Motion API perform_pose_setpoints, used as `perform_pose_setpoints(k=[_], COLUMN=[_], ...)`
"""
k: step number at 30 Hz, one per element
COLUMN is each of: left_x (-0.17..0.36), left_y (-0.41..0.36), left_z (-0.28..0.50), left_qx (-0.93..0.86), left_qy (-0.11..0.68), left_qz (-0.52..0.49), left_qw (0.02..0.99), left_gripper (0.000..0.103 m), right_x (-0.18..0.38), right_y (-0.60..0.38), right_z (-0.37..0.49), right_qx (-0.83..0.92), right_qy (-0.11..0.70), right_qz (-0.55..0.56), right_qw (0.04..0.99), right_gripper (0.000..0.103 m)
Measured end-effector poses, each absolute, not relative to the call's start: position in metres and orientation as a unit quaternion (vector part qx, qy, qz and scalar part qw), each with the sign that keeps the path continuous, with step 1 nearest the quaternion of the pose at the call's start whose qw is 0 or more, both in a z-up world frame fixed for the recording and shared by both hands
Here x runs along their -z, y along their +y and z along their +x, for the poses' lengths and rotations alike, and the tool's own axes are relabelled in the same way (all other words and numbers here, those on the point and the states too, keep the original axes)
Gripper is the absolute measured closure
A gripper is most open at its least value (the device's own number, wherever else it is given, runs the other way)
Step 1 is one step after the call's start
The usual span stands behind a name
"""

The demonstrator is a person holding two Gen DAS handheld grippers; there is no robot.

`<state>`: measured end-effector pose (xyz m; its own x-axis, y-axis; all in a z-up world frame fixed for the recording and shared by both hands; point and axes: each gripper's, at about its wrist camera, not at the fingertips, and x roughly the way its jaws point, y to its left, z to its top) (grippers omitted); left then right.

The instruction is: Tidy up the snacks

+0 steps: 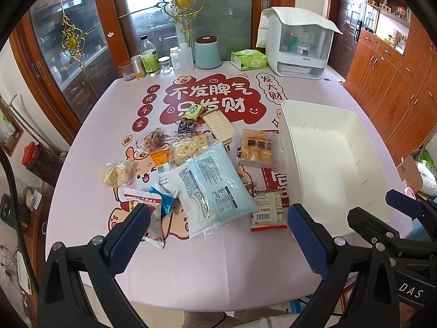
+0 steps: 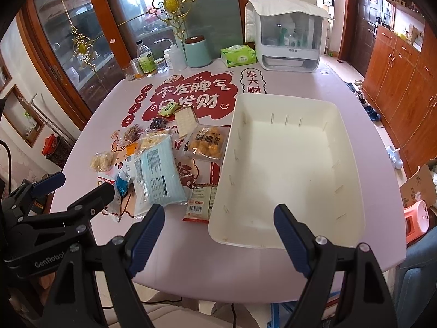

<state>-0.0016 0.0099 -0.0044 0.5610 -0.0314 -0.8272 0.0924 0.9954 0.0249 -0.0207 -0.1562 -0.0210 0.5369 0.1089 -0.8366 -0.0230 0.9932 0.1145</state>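
We judge sorting not yet begun: the white bin (image 2: 289,164) sits empty on the pink table (image 1: 191,268), right of the snack pile. Next move calls for picking one packet, perhaps the large pale-blue pouch (image 1: 215,186). Left gripper (image 1: 218,235) and right gripper (image 2: 218,235) both gape wide, holding nothing.

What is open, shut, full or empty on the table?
white bin: empty, upright.
left gripper: open, holding nothing.
right gripper: open, holding nothing.
snack packets: sealed, piled beside the bin.
teal canister: lid on.
tissue pack: open, tissue showing.
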Motion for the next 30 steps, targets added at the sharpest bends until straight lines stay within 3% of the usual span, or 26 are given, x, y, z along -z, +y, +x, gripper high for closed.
perform_pose_setpoints(k=[30], left_x=[0.0024], left_y=[0.0083], left_z=[-0.0039], left_qx=[0.033], left_qy=[0.465], left_qz=[0.036], left_qw=[0.884], left_gripper=[0.003], right_x=[0.0209], right_y=[-0.1592], right_z=[-0.0228], right_qx=[-0.039], right_qy=[0.480], right_qz=[0.046], right_qw=[0.875], right_gripper=[0.020])
